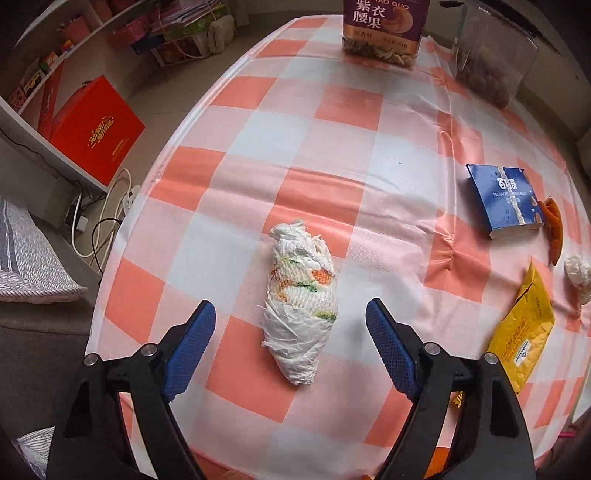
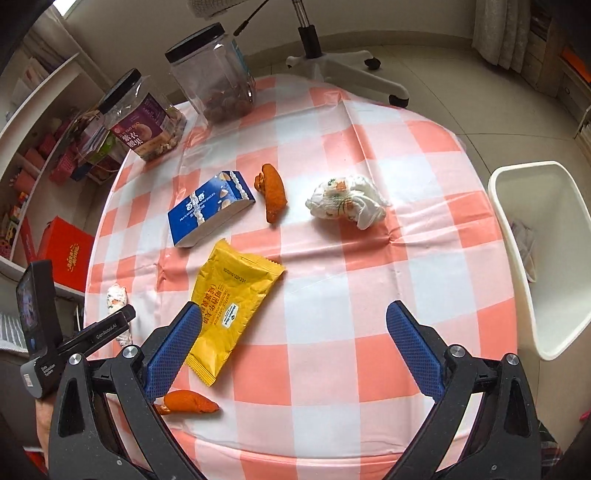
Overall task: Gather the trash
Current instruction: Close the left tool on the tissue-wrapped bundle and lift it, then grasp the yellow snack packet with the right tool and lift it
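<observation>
Over checkered tablecloth [image 1: 369,155]: left gripper [image 1: 290,313] spread wide, holding nothing, rolled tissue wad [image 1: 301,308] on cloth between its fingers, not touching. Right gripper [image 2: 293,313] also spread, empty; yellow wrapper [image 2: 232,302] by its left finger. Farther: blue box [image 2: 208,208], crumpled tissue [image 2: 347,201]. White bin [image 2: 546,251] off table's right edge.

Purple-labelled jar [image 1: 382,31] reads "紫衣腰果"; yellow wrapper [image 2: 231,304] shows "B20210122K231"; left tongs' body [image 2: 99,334] reads "GenRobot.AI".
</observation>
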